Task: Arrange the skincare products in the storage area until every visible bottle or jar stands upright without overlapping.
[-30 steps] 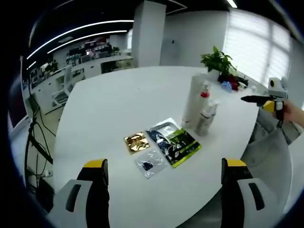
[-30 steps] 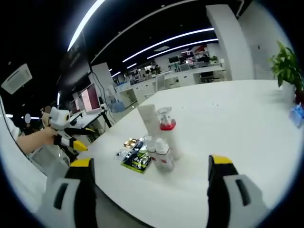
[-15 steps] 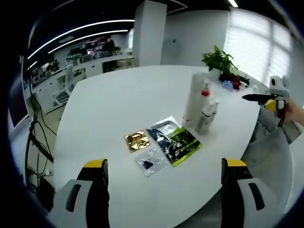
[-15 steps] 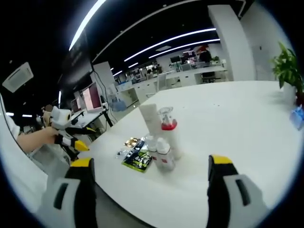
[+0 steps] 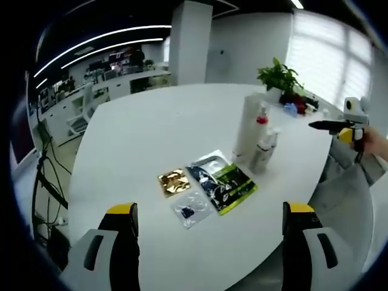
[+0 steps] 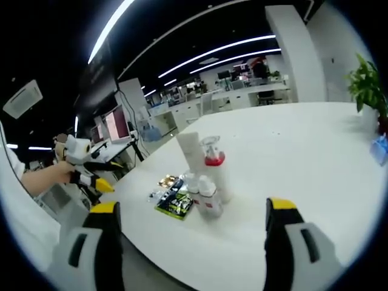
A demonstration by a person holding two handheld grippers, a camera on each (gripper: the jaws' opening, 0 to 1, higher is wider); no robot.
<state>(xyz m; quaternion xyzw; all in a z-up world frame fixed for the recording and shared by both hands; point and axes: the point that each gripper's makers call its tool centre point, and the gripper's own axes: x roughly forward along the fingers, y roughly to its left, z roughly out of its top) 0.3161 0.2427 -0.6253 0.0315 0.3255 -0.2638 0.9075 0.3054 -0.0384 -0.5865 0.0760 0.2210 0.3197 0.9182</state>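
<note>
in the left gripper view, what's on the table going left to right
Gold foil sachet → clear sachet with a dark blue patch → green and black sachet → tall white tube → small white pump bottle → potted green plant at the far edge.

A wide white bench with a rounded edge stands in an open-plan office. Behind it rises a square white pillar, and beside that a pale wall. Windows with white blinds let in daylight on one side. A potted plant sits at the far edge of the bench. The ceiling is dark, crossed by long curved light strips. Further back are rows of desks with chairs and monitors. A white office chair stands near the bench, and cables run along the floor beside it.
</note>
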